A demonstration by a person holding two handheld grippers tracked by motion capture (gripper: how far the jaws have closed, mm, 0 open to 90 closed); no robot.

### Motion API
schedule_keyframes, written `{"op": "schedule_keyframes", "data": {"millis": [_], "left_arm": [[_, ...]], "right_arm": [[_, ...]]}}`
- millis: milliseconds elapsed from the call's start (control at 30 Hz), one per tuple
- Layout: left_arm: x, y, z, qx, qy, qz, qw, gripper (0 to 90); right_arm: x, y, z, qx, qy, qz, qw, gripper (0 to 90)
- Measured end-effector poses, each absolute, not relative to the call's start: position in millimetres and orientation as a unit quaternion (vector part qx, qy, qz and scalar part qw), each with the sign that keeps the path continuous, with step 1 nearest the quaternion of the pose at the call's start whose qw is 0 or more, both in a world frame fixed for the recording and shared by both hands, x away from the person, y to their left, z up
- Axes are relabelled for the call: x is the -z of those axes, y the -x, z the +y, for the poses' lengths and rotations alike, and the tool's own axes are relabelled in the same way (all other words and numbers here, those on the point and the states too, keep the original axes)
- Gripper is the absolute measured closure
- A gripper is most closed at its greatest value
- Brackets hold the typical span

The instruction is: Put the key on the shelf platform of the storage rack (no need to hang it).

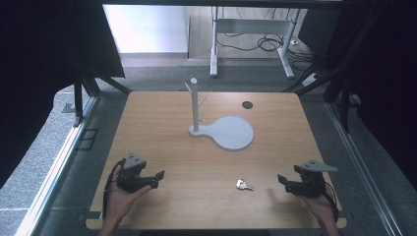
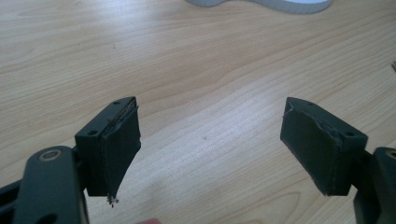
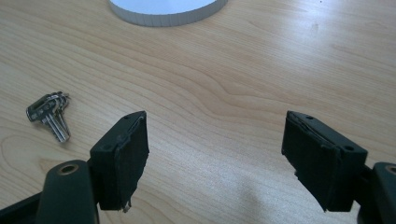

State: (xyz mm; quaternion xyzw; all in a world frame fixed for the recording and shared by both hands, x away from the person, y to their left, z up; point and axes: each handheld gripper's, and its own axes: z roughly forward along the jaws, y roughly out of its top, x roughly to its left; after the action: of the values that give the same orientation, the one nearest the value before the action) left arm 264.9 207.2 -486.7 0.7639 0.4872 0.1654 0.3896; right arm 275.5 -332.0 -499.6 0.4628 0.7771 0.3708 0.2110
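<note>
A small bunch of silver keys (image 1: pixel 243 185) lies flat on the wooden table (image 1: pixel 162 142) near its front edge, between my two hands. In the right gripper view the keys (image 3: pixel 49 113) rest to the left of the jaws. A white stand (image 1: pixel 195 105) with a post, short pegs and a round base (image 1: pixel 233 132) sits at the table's middle. My left gripper (image 1: pixel 158 178) is held at the front left, open and empty. My right gripper (image 1: pixel 283 182) is at the front right, open, with bare wood between its pads. Both point inward toward the keys.
A dark round spot (image 1: pixel 247 104) marks the table at the back right. Black curtains hang on both sides. A white desk frame (image 1: pixel 251 42) with cables stands on the floor beyond the table. The base's rim (image 2: pixel 285 5) shows at the top of the left gripper view.
</note>
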Motion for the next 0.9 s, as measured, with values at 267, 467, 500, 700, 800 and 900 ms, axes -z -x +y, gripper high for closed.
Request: {"op": "schedule_keyframes", "data": {"millis": [267,467,500,700,800,900], "left_arm": [[487.0,-257.0,212.3,-0.169,-0.759,0.487,0.398,22.1],[485.5,-255.2,211.0,-0.159,-0.765,0.483,0.395,23.6],[485.8,-255.3,210.6,-0.156,-0.769,0.479,0.393,23.7],[488.1,-258.9,213.5,-0.138,-0.780,0.474,0.384,24.3],[488.3,-261.9,214.4,-0.131,-0.782,0.476,0.381,24.5],[483.3,-260.9,215.1,-0.137,-0.786,0.467,0.382,24.2]], "right_arm": [[499.1,-273.5,-326.1,-0.369,-0.442,0.791,0.207,23.8],[500.1,-273.2,-327.8,-0.374,-0.434,0.796,0.196,25.7],[500.7,-273.8,-328.0,-0.374,-0.431,0.798,0.193,25.7],[502.6,-277.3,-331.6,-0.372,-0.417,0.811,0.174,25.9],[504.5,-284.0,-336.4,-0.372,-0.417,0.812,0.167,26.5],[503.2,-288.1,-336.3,-0.379,-0.411,0.813,0.165,27.3]]}}
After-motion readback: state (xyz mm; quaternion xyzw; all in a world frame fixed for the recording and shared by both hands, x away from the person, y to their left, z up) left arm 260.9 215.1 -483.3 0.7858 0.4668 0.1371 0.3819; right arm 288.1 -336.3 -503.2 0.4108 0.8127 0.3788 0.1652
